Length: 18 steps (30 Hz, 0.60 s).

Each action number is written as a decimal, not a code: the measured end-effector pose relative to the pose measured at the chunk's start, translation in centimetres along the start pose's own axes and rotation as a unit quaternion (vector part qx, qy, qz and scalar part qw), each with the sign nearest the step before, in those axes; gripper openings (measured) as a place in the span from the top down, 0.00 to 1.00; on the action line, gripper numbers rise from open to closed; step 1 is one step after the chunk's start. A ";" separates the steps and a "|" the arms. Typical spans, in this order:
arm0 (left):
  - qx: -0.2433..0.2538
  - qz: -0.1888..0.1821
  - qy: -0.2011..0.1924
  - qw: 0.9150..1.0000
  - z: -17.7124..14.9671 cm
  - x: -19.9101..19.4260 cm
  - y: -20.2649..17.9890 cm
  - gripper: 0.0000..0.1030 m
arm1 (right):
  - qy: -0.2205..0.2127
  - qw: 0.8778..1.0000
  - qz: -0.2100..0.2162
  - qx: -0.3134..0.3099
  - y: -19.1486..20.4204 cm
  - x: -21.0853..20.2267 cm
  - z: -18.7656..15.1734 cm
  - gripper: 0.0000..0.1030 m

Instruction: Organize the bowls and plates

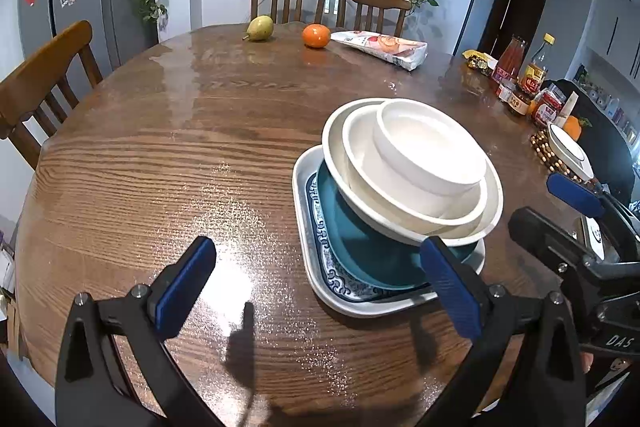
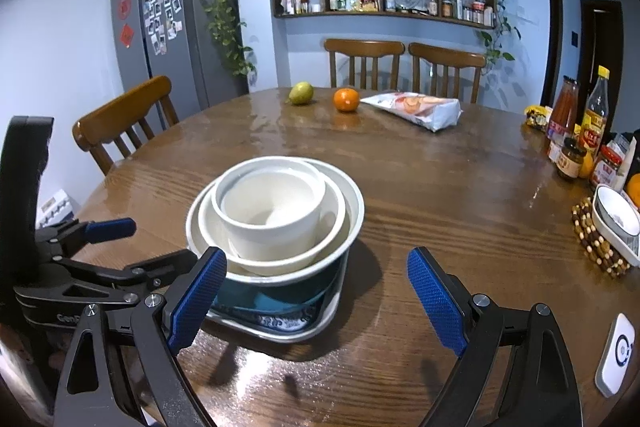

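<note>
**Both claws empty, stack nearly built**

Our right claw (image 2: 316, 301) and left claw (image 1: 320, 287) both stand wide apart, gripping nothing, just before the stack. We see a small white round bowl (image 2: 272, 215) nested in two larger white bowls (image 2: 280, 259), on a teal plate (image 1: 360, 247) in a white rectangular blue-patterned tray (image 1: 320, 267). We judge one white dish (image 2: 616, 223) on the far beaded mat (image 2: 592, 239) remains.

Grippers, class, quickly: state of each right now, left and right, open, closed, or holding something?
Left gripper: open, holding nothing.
Right gripper: open wide, holding nothing; the stack of bowls stands free on the table.
</note>
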<state>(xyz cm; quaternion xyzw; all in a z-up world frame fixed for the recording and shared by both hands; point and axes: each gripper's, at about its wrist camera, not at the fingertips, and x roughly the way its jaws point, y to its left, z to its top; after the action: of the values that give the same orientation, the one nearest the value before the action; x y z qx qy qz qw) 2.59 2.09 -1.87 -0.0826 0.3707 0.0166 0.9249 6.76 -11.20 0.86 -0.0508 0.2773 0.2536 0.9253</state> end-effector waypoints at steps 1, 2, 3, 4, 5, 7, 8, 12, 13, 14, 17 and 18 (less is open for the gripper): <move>0.001 -0.001 0.000 1.000 -0.1 0.0 0.0 0.01 | 0.002 1.000 0.000 -0.001 0.0 0.1 -0.1 0.10; 0.001 -0.002 0.001 1.000 -0.1 0.1 0.0 0.01 | 0.003 1.000 0.000 -0.001 -0.1 0.1 -0.1 0.10; 0.002 -0.002 0.002 1.000 -0.1 0.1 -0.1 0.01 | 0.004 1.000 0.000 -0.001 -0.1 0.1 -0.2 0.10; 0.002 -0.002 0.003 1.000 -0.1 0.1 -0.1 0.01 | 0.006 1.000 0.000 -0.001 -0.1 0.2 -0.2 0.10; 0.003 -0.002 0.004 1.000 -0.1 0.1 -0.2 0.01 | 0.007 1.000 0.000 -0.002 0.0 0.2 -0.3 0.10; 0.004 -0.001 0.004 1.000 -0.2 0.1 -0.3 0.01 | 0.009 1.000 -0.001 -0.003 0.0 0.3 -0.4 0.10; 0.004 -0.001 0.004 1.000 -0.1 0.1 -0.3 0.01 | 0.010 1.000 -0.001 -0.004 0.0 0.3 -0.5 0.10; 0.004 -0.002 0.003 1.000 -0.2 0.1 -0.3 0.01 | 0.010 1.000 0.001 -0.004 0.0 0.4 -0.5 0.10; 0.005 -0.001 0.003 1.000 -0.1 0.1 -0.4 0.01 | 0.011 1.000 0.001 -0.004 0.0 0.4 -0.5 0.10; 0.006 -0.001 0.003 1.000 -0.1 0.1 -0.4 0.01 | 0.011 1.000 0.000 -0.004 0.0 0.4 -0.5 0.10; 0.008 0.000 0.000 1.000 -0.1 0.0 -0.7 0.01 | 0.013 1.000 -0.001 -0.003 -0.1 0.5 -0.7 0.10; 0.009 0.001 -0.001 1.000 -0.1 0.0 -0.7 0.01 | 0.013 1.000 0.000 -0.002 -0.1 0.5 -0.6 0.10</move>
<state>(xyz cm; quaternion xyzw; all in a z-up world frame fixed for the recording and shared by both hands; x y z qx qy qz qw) 2.52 1.39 -1.85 -0.0745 0.3701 0.0141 0.9259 6.87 -11.20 0.03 -0.0564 0.2888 0.2531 0.9216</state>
